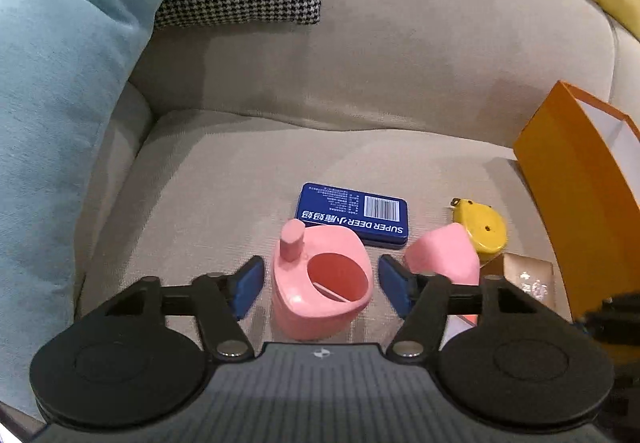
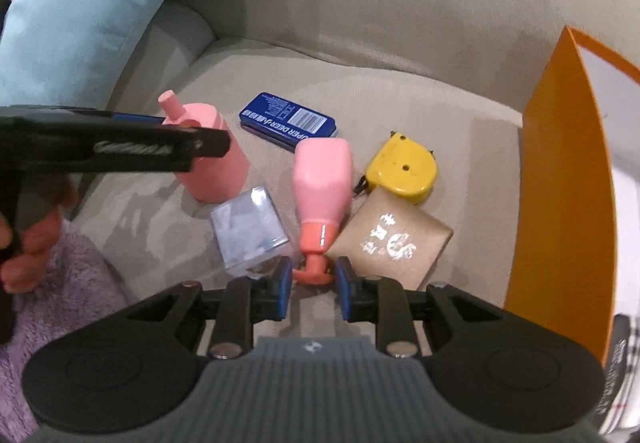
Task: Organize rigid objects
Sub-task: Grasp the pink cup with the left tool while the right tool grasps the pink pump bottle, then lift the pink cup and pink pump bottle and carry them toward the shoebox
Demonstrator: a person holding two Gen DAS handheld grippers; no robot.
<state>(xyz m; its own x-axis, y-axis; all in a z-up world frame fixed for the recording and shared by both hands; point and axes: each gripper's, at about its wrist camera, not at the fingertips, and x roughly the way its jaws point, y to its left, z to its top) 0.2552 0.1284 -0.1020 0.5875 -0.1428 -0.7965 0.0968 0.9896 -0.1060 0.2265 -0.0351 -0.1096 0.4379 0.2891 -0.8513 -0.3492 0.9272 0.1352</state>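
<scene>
On the grey sofa seat [image 2: 400, 91], the left tool [image 1: 320, 285] stands released, its blue pads either side of an upright pink cup [image 1: 320, 283] without touching it. The right tool [image 2: 310, 281] is also unclenched, straddling the foot of a toppled pink bottle [image 2: 322, 183] with gaps on both sides. Crowding that bottle are a clear box [image 2: 248, 231] on its left, a brown packet [image 2: 396, 239] and yellow tape measure [image 2: 402, 171] on its right, a blue tin [image 2: 288, 119] behind, and an orange bag [image 2: 560, 183] at the far right.
</scene>
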